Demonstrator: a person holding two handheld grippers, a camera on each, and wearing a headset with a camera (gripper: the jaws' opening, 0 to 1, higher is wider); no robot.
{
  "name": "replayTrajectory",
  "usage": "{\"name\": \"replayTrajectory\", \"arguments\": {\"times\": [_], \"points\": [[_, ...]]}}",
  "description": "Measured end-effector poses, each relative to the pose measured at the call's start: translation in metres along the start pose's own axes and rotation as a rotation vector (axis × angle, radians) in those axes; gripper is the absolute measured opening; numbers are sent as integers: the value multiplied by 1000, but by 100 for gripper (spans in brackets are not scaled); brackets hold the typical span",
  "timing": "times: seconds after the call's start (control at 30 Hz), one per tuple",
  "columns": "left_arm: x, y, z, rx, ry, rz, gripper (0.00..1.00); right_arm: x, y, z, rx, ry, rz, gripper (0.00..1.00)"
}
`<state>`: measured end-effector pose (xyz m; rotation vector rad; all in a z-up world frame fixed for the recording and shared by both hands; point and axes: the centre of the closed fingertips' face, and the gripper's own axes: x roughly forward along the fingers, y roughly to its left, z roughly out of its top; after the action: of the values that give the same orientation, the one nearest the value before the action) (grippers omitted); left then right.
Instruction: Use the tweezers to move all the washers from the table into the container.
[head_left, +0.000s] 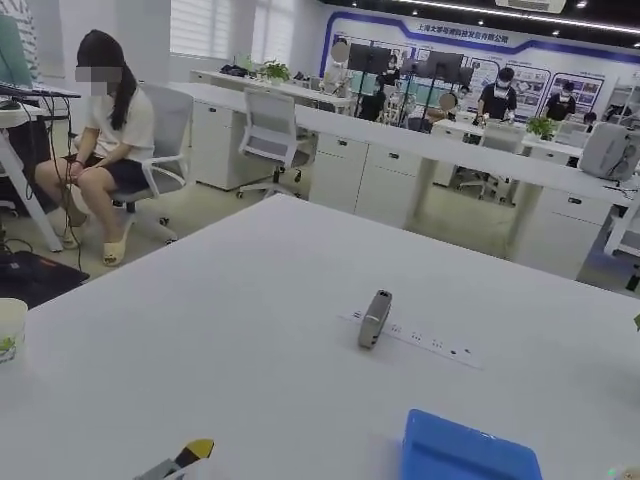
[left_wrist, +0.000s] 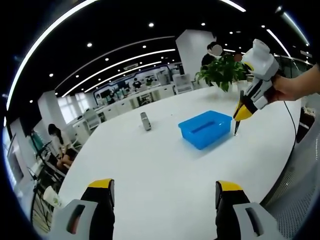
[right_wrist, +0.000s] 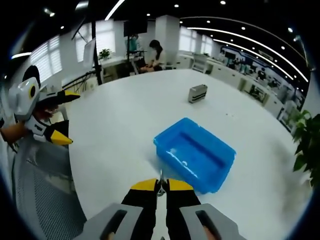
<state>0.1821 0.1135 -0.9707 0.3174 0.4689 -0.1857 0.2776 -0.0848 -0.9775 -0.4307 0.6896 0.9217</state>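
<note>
Several tiny washers (head_left: 425, 340) lie in a row on the white table (head_left: 250, 330), just right of a small grey device (head_left: 374, 318). The blue container (head_left: 468, 452) stands at the near edge and is also in my gripper views (left_wrist: 205, 128) (right_wrist: 195, 152). My right gripper (right_wrist: 161, 186) is shut on thin tweezers (right_wrist: 161, 176) that point at the container's near wall. From the left gripper view, the right gripper (left_wrist: 243, 111) holds the tweezers (left_wrist: 235, 127) tip-down beside the container. My left gripper (left_wrist: 165, 197) is open and holds nothing, low over the table; its yellow tip (head_left: 192, 451) shows at the bottom.
A paper cup (head_left: 10, 330) stands at the table's left edge and a potted plant (left_wrist: 222, 70) at its far right. A person sits on a chair (head_left: 165, 140) beyond the table. Desks and office chairs line the room behind.
</note>
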Motion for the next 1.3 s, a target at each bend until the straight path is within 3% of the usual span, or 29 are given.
{"name": "replayTrajectory", "arguments": {"times": [0.17, 0.37, 0.63, 1.0, 1.07, 1.1, 1.3], "points": [[0, -2, 0, -3, 3, -7, 85, -1, -23, 24, -27, -35, -40, 1], [2, -4, -4, 16, 23, -17, 85, 13, -47, 33, -35, -44, -82, 2], [4, -11, -8, 25, 47, -48, 86, 43, -68, 19, 11, 5, -89, 2], [8, -21, -18, 52, 117, -88, 86, 69, -70, -13, 60, 72, -58, 2], [8, -22, -18, 38, 125, -101, 87, 70, -70, -15, 56, 77, -52, 2], [8, -22, -17, 30, 122, -103, 87, 71, -70, -11, 57, 56, -51, 2], [7, -17, -6, -56, 107, -127, 86, 71, -72, -11, 47, 84, -43, 3]]}}
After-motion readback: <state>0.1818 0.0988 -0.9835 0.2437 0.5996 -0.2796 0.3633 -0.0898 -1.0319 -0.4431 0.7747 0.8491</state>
